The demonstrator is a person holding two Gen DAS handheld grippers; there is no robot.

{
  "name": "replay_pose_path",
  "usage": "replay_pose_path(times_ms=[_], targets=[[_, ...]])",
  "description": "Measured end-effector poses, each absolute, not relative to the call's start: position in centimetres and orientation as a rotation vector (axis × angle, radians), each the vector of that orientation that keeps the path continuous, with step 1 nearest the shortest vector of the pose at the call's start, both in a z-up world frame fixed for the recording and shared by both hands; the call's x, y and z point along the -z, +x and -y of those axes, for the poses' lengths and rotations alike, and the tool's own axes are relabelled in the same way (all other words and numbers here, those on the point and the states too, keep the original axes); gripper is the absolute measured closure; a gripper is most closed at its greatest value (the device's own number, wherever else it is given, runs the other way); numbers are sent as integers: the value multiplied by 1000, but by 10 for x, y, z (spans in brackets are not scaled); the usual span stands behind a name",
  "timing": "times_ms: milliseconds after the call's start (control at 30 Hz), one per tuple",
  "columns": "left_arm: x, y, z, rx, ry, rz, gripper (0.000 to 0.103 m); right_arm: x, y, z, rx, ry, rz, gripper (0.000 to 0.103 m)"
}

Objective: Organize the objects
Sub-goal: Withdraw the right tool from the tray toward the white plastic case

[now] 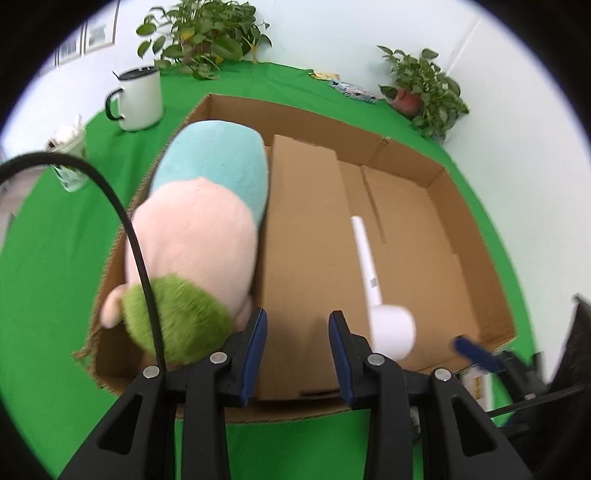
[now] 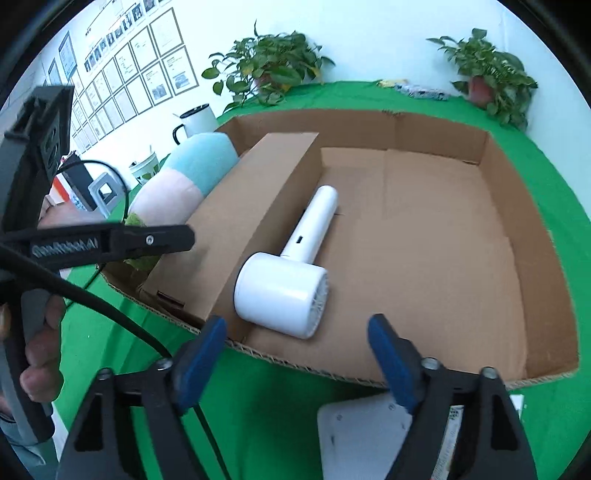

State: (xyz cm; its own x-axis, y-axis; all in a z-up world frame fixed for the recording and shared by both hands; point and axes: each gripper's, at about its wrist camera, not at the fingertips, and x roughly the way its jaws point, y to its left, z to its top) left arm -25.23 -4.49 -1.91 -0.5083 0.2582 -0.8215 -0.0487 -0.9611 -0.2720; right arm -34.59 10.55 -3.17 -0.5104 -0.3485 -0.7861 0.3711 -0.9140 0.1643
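Note:
An open cardboard box (image 1: 461, 206) (image 2: 535, 258) lies on the green cloth. A plush toy (image 1: 199, 236) (image 2: 184, 184) in blue, pink and green fills its left compartment, beside a cardboard divider (image 1: 306, 229) (image 2: 240, 214). A white hair dryer (image 2: 288, 284) (image 1: 388, 328) lies on the box floor right of the divider, handle pointing away. My left gripper (image 1: 297, 321) hovers over the near box edge at the divider, open, nothing between its pads. My right gripper (image 2: 295, 332) stands open just in front of the dryer's head, not touching it.
A white mug (image 1: 138, 98) (image 2: 197, 120), a printed cup (image 1: 70, 158) and two potted plants (image 1: 207, 33) (image 1: 424, 88) stand around the box. Small packets (image 2: 417, 90) lie at the back. A white flat object (image 2: 362, 435) lies under my right gripper.

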Motion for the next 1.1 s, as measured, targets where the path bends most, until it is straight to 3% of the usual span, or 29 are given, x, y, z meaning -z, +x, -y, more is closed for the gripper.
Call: replay_pose_path(times_ms=[100,467,700,767,900,1100], targets=[[27,-247,41,-2568,-1463,269,60,25,-333,-115,2456,1208,-11,7],[31,-241,38,-2505,-1493,335,57,12,-293,-119,2517,1077,-70,2],[17,-219,37,-2658,-1346,231,57,2,-273,-122,2578,1018,-103,1],[4,-206,34,-2723,-1241,192,51,-1,-267,-125,2612,992,-115,1],[-24,-167,29,-2889,-885,115,20,-10,-253,-127,2670,914,-150,1],[-36,-138,19,-2991,-697,2,19,-24,-236,-131,2720,840,-163,1]])
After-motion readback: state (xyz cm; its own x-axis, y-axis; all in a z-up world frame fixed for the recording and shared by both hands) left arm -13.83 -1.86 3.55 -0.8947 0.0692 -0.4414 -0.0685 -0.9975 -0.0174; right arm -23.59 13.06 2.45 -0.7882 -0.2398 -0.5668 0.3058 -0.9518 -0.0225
